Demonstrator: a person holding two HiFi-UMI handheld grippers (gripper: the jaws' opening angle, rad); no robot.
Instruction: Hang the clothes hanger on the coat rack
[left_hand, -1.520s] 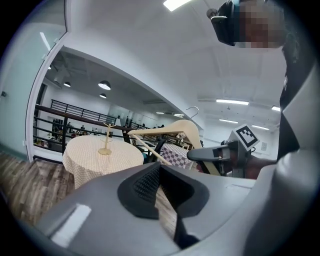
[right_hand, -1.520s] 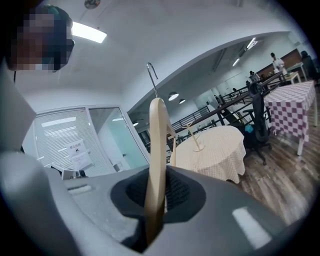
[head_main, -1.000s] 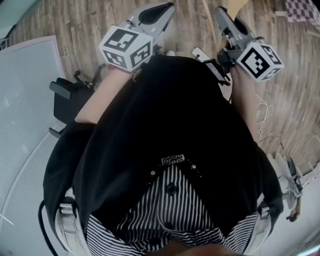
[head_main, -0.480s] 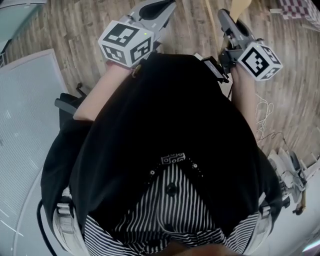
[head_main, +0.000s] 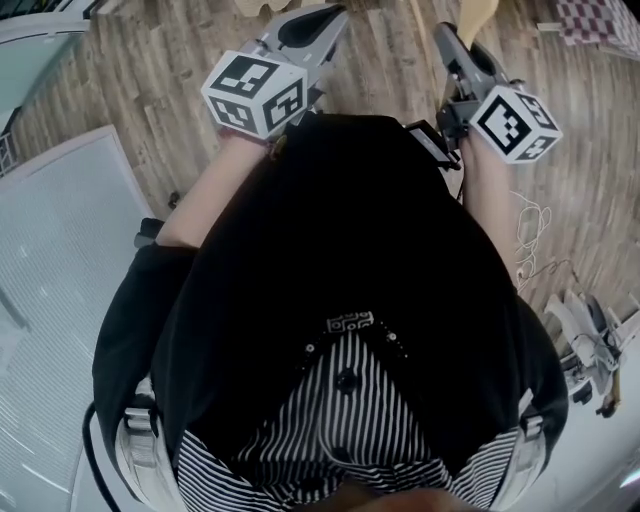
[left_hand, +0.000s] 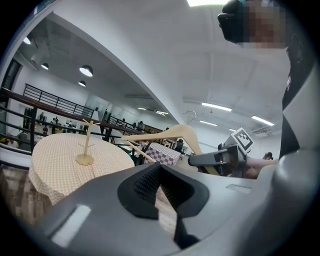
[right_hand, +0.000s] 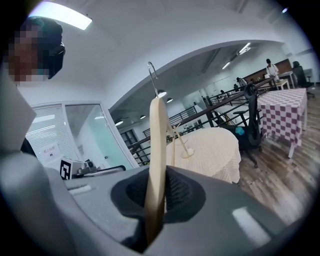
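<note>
**Right gripper holds the clothes hanger; the coat rack stands far off on a round table.**

The right gripper (right_hand: 156, 194) has its jaws pressed on the lower edge of the wooden clothes hanger (right_hand: 158, 145), which rises upright from between them, with its metal hook (right_hand: 151, 75) at the top. The left gripper (left_hand: 160, 189) has its jaws nearly together, only a thin wedge of floor shows between them, and it holds nothing. Both grippers are in front of the person's body, the left one just beside the right one and apart from the hanger. Farther away stands a round table (right_hand: 220, 152) with a pale checked cloth. The small wooden coat rack (right_hand: 183, 144) stands upright on this table, well apart from the hanger. Behind, to the right, is a table with a purple checked cloth (right_hand: 282, 107).
</note>
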